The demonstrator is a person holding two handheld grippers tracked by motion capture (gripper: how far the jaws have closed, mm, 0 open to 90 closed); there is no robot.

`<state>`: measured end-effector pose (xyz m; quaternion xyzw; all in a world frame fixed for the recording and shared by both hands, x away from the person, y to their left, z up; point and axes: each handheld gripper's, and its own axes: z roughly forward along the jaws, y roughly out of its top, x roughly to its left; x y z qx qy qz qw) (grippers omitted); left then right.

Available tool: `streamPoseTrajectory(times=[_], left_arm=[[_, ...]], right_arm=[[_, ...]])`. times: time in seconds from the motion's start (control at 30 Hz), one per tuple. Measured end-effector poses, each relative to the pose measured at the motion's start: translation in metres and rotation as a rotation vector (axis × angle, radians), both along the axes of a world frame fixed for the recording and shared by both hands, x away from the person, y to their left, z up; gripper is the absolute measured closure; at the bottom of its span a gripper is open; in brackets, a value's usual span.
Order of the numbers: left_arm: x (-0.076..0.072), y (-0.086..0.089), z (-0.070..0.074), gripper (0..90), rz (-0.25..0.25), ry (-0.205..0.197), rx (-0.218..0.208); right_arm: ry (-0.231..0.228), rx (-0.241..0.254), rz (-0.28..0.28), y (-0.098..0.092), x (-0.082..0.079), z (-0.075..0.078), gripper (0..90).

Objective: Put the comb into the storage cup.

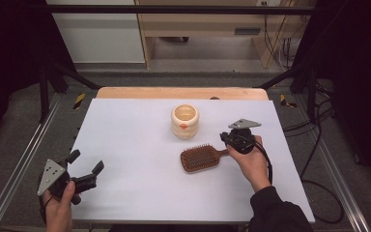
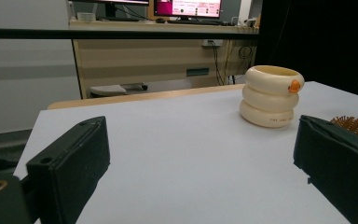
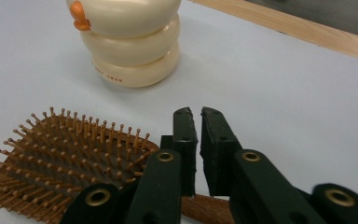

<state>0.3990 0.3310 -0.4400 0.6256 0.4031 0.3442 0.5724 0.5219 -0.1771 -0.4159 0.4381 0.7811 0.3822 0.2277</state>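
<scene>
right gripper view: hand-held gripper (image 3: 197,116) shut on hairbrush (image 3: 65,154) handle

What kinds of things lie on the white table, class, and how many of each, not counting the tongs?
Wooden hairbrush: 1
Cream ringed holder: 1
Total: 2

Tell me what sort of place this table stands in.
Likely a lab or office workroom: a lit computer monitor on a pale wooden desk, loose black cables on grey carpet, and a black metal frame around the table.
</scene>
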Motion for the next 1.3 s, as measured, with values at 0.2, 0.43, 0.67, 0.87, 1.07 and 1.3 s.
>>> streamPoseTrajectory(times=[0.2, 0.43, 0.67, 0.87, 1.07, 1.3], left_arm=[[0.0, 0.0, 0.0, 3.6, 0.001, 0.001, 0.0], [0.0, 0.0, 0.0, 3.6, 0.001, 0.002, -0.001], [0.0, 0.001, 0.0, 3.6, 0.0, 0.001, -0.002], [0.0, 0.0, 0.0, 3.6, -0.002, 0.001, 0.0], [0.0, 0.0, 0.0, 3.7, -0.003, 0.001, 0.001], [0.0, 0.001, 0.0, 3.7, -0.004, 0.002, 0.0]], right_arm=[[0.034, -0.017, 0.003, 0.003, 0.011, -0.008, 90.0], [0.065, -0.049, 0.006, 0.009, 0.019, -0.015, 90.0], [0.103, -0.08, -0.004, 0.012, 0.027, -0.023, 90.0], [0.126, -0.106, -0.003, 0.013, 0.03, -0.029, 90.0], [0.144, -0.13, 0.01, 0.013, 0.03, -0.032, 90.0], [0.2, -0.168, 0.033, 0.016, 0.029, -0.045, 90.0]])
